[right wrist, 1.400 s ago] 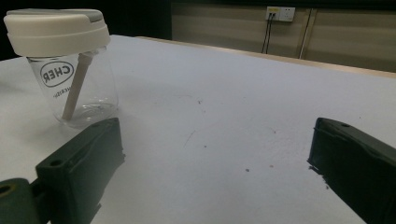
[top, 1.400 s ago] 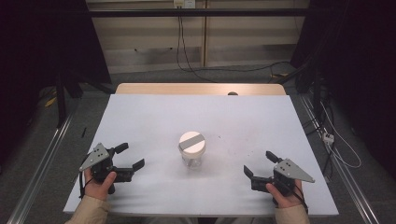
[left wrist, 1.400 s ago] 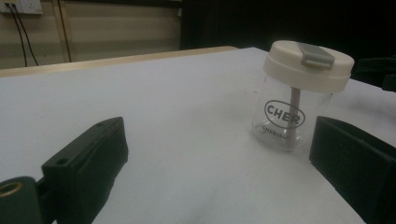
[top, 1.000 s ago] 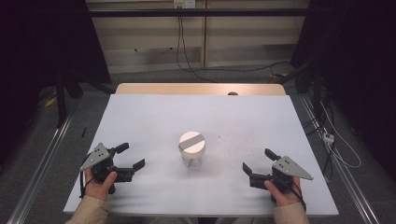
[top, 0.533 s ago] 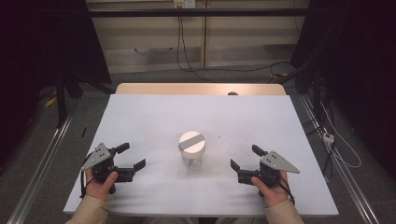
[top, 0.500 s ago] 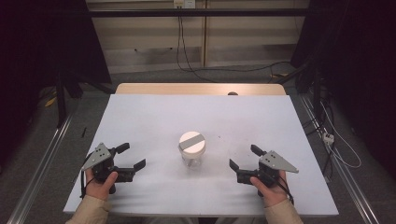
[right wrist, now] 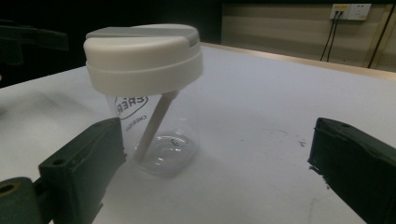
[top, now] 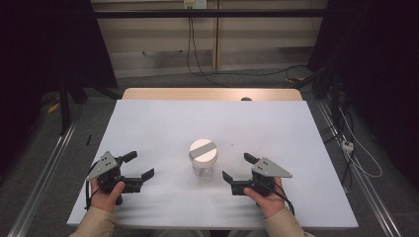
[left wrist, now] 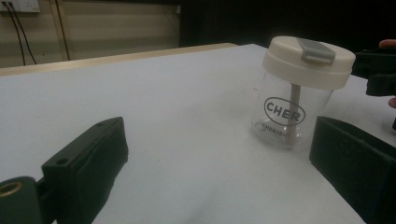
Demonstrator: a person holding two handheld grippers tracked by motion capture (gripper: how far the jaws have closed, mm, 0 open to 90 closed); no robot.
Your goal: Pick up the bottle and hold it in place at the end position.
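- the left gripper [top: 140,166] sits near the front left of the white table [top: 163,123], held low in the person's left hand [top: 104,193]; its jaws stand wide apart and hold nothing.
- in the left gripper view the two black jaws frame bare table, with the jar up and to the right, well apart from them.
- the clear jar [top: 203,159] stands upright near the middle of the table, between the two grippers; it has a cream lid [top: 203,149] with a grey tab [left wrist: 316,50] across the top.
- printed lettering shows on the glass, and a pale stick [right wrist: 154,125] leans inside it under the lid.
- the right gripper [top: 239,168] is just right of the jar, near it but not touching, gripped by the right hand [top: 265,197].
- its jaws are spread wide and empty; in the right gripper view the jar stands just beyond the left-hand jaw.
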